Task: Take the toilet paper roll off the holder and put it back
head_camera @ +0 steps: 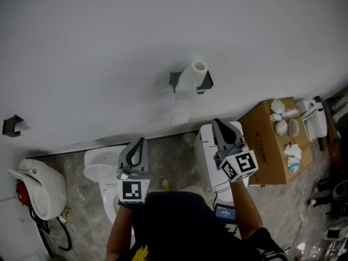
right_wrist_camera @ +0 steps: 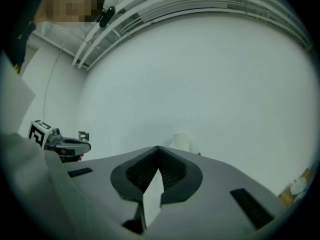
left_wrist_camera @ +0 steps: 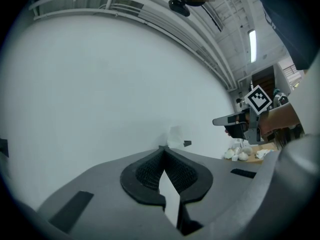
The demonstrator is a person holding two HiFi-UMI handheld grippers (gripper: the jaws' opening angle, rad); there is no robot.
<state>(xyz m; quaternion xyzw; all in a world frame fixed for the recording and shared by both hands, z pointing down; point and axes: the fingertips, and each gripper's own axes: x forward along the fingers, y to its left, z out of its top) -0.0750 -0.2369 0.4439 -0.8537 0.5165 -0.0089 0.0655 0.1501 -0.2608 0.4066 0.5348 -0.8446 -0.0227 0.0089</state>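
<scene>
A white toilet paper roll (head_camera: 196, 70) sits on a black wall holder (head_camera: 175, 80), and a sheet of paper hangs down from it. Both grippers are held well below it, clear of the wall. My left gripper (head_camera: 141, 141) points up at the lower left, its jaws shut on nothing. Below and slightly right of the roll is my right gripper (head_camera: 216, 122), also shut and empty. In the left gripper view the roll (left_wrist_camera: 176, 136) shows small just beyond the closed tips (left_wrist_camera: 163, 148). The right gripper view likewise has the roll (right_wrist_camera: 181, 140) just past the meeting tips (right_wrist_camera: 158, 147).
A white toilet (head_camera: 100, 170) stands below the left gripper and a white unit (head_camera: 206, 156) below the right one. A cardboard box (head_camera: 266, 145) with white items on top is at the right. Another black bracket (head_camera: 12, 125) is on the wall at far left.
</scene>
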